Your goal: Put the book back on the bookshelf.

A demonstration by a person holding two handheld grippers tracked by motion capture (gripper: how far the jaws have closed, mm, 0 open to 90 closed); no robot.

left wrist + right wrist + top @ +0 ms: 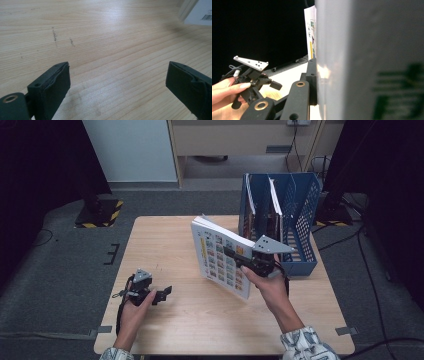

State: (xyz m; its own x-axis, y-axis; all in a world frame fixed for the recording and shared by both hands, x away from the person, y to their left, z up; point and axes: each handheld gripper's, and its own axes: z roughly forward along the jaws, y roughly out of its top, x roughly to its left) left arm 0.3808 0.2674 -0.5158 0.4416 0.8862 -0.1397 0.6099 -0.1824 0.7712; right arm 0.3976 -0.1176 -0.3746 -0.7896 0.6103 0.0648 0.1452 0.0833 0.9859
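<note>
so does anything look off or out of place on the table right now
Nothing looks damaged or spilled. The book is tilted in mid-air above the table, but only because the right gripper is clamped on it beside the blue file rack. A few small dark scuffs mark the wood. The left gripper rests open, holding nothing.

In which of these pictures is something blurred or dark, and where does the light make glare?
High view: the table is evenly lit, the room's side edges are dark. Left gripper view: a soft sheen lies on the wood; the left gripper jaws are slightly soft. Right gripper view: the book sits too close, so it is a grey blur with a small glare spot; the background is black.
</note>
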